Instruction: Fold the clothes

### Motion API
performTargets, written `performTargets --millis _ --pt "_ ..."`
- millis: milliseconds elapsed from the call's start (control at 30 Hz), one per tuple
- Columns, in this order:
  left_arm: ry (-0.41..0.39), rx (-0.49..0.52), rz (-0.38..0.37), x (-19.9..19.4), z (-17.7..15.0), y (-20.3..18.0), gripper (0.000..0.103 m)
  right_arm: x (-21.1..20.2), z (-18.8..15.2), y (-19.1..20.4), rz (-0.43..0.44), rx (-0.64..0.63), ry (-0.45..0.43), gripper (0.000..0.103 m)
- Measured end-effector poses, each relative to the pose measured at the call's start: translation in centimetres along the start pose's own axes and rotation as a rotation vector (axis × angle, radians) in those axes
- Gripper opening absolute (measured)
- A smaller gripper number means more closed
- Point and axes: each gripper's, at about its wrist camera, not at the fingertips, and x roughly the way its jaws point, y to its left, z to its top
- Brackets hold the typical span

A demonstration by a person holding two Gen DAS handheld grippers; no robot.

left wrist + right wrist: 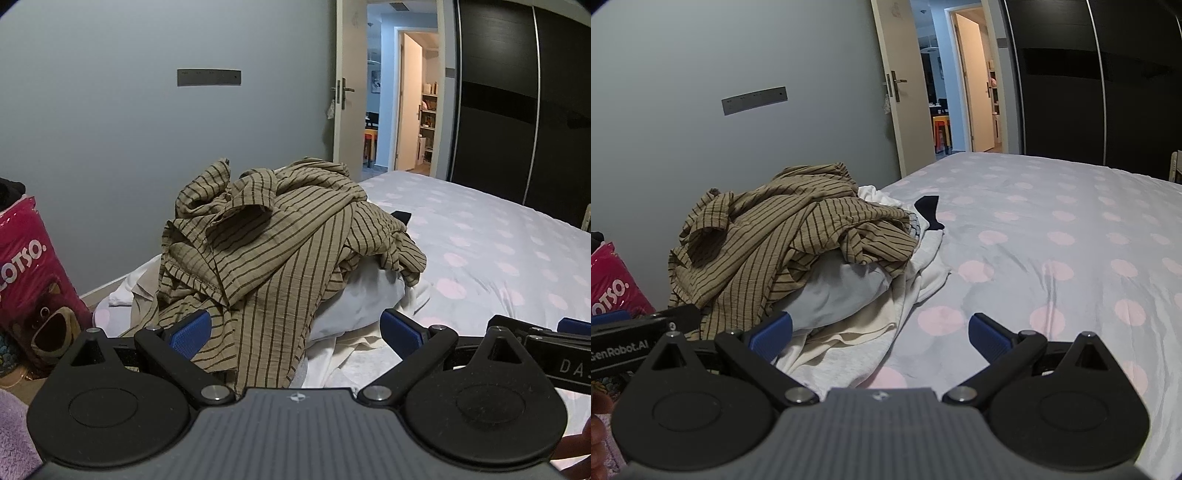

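A crumpled tan shirt with dark stripes tops a pile of clothes on the bed; it also shows in the right wrist view. Under it lie a pale blue garment, white and cream garments and a dark sock. My left gripper is open and empty, just short of the pile, its fingers either side of the shirt's hanging hem. My right gripper is open and empty, over the white garments at the pile's right edge.
The bed sheet is pale grey with pink dots and stretches to the right. A pink Lotso bag stands at the left by the grey wall. An open door and a dark wardrobe lie beyond.
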Motion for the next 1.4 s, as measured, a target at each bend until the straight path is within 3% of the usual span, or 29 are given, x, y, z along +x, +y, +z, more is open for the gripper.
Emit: performTargets --millis 400,1400 --pt "-0.02 0.019 -0.002 -0.6 -0.1 -0.2 0.099 -0.2 -0.2 0.9 -0.001 -0.016 0.023 0.102" --pt "0.049 0.006 -0.008 0.9 -0.3 0.8 0.099 0.3 -0.6 1.2 -0.001 -0.049 0.032 0.102"
